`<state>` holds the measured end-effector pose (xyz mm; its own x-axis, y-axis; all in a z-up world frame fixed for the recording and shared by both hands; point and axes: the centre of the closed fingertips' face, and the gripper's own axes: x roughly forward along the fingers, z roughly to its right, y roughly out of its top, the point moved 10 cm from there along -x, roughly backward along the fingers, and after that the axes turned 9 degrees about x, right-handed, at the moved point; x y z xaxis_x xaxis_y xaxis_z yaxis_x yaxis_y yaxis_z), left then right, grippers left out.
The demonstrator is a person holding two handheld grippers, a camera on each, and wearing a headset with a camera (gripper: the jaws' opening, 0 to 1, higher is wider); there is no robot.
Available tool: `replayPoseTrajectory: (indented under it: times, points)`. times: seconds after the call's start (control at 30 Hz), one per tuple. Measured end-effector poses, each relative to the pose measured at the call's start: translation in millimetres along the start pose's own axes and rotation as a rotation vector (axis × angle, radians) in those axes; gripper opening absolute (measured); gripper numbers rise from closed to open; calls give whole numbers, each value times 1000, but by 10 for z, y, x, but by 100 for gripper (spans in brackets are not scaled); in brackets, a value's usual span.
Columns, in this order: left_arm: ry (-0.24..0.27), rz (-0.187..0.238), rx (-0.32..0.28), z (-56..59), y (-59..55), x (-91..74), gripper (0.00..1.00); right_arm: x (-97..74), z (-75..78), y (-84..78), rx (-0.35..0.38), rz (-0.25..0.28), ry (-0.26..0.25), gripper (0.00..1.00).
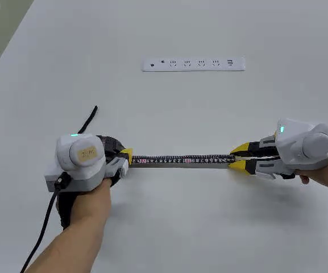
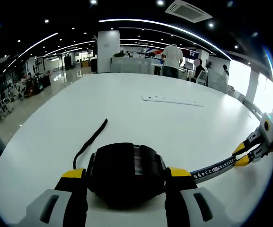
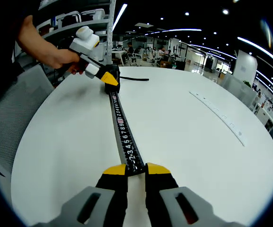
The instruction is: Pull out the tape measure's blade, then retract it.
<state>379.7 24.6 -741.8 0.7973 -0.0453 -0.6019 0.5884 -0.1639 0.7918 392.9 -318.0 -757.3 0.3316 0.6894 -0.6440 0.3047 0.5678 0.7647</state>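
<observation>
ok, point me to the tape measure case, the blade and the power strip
tape measure case (image 2: pixel 127 168): left gripper view, top of the black housing
blade (image 1: pixel 181 160): head view, middle of the pulled-out stretch
power strip (image 1: pixel 194 63): head view, centre of the white body

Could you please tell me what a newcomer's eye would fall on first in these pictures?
The tape measure's blade, stretched straight across the white table, stands out first. Its black case is clamped in the left hand-held gripper, and the right hand-held gripper pinches the blade's end. A white power strip lies farther back on the table.
</observation>
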Motion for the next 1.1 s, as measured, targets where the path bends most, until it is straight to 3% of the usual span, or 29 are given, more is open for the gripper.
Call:
replayPoseTrajectory:
  times: [0.57, 1.1]
  points:
    - [-25, -1, 26, -38, -10, -1, 59, -6, -9, 11, -5, -19, 18, 11]
    - [-32, -4, 9, -41, -20, -16, 59, -11, -35, 11, -9, -28, 13, 11]
